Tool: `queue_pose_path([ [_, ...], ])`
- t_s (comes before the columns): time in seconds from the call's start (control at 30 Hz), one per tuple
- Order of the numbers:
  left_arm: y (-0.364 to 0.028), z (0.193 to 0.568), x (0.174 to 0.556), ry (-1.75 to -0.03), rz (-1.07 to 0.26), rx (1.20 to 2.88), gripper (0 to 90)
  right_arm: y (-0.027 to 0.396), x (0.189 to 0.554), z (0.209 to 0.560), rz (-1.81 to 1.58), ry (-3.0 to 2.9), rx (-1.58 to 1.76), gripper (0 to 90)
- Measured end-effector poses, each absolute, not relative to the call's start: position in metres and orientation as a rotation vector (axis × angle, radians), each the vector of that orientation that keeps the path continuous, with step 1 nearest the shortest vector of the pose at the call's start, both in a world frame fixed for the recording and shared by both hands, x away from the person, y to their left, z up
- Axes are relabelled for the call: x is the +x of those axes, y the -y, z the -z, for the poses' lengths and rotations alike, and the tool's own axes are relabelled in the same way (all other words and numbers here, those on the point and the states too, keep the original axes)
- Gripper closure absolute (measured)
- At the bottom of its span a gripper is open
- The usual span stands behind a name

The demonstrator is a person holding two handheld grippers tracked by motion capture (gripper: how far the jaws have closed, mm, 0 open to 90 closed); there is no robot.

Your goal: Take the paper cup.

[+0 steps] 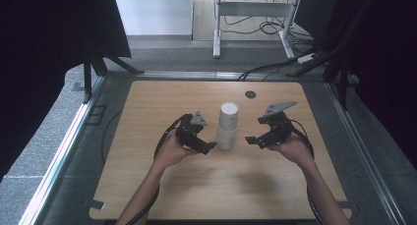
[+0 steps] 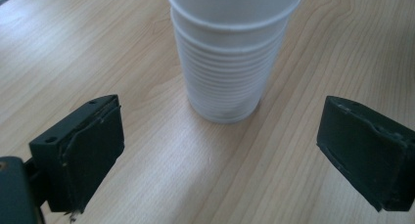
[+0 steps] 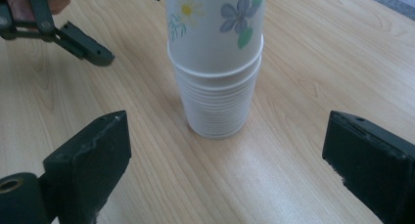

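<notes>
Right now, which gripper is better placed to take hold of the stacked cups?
Probably left. The left gripper sits open with its tip right beside the stacked cups; the right gripper, also open, stands farther off. The margin is small, since both face the stack.

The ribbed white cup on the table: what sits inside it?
A flowered paper cup is nested upright in the ribbed white cup, its upper part standing out above the rim. Its lower part and both cups' insides are hidden.

Both gripper views cut off the cup stack [image 3: 215,62] at its top, perhaps two cups.
</notes>
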State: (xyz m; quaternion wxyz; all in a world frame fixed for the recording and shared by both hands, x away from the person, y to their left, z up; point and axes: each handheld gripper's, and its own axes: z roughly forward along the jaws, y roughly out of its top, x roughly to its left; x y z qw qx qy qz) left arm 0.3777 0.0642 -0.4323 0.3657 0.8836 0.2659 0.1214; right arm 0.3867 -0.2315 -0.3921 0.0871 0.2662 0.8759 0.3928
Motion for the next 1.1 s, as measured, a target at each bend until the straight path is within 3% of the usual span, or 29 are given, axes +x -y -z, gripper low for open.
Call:
queue_pose_path([
  [1.1,-0.029,0.437,0.403,-0.652,-0.284,2.219,12.4,0.177,0.422,0.361,-1.092,-2.679,0.736,12.9],
])
